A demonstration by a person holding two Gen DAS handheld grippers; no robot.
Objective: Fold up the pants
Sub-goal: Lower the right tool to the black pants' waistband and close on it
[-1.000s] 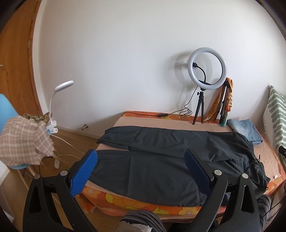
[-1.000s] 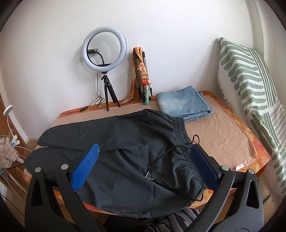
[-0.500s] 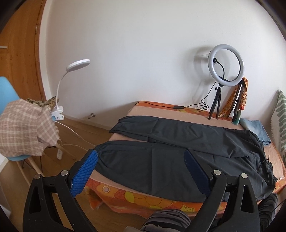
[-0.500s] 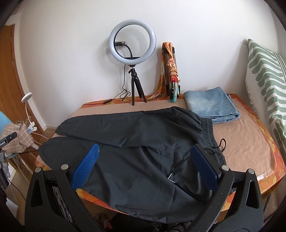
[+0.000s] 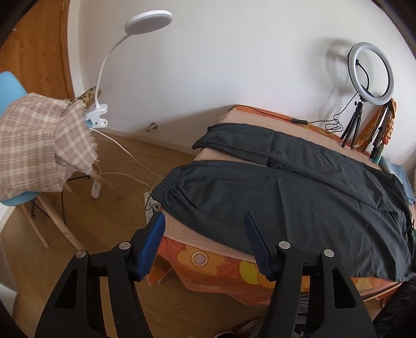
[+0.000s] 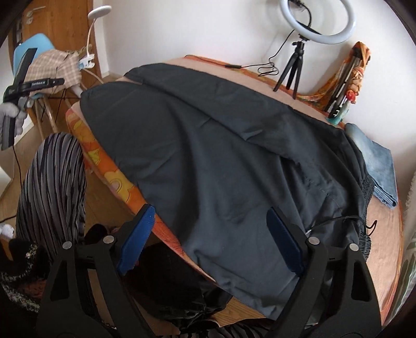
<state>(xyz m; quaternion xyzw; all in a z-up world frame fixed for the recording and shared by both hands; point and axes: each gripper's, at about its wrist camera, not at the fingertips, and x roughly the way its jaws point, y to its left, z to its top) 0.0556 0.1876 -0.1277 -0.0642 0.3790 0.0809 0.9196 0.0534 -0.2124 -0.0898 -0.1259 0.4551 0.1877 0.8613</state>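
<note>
Pants (image 5: 299, 192) lie unfolded on the worktop (image 5: 197, 257); both tongs (image 5: 205, 239) (image 6: 215, 234), wide open and empty, have dropped close, ready to grasp.

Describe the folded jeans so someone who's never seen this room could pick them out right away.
Start at the white ring light on its black tripod against the wall, then follow the table's peach cover toward the end by the dark grey pants waistband. The folded light-blue denim jeans lie there, partly under the waistband: the only blue, neatly folded garment; the pants lie spread out.
</note>
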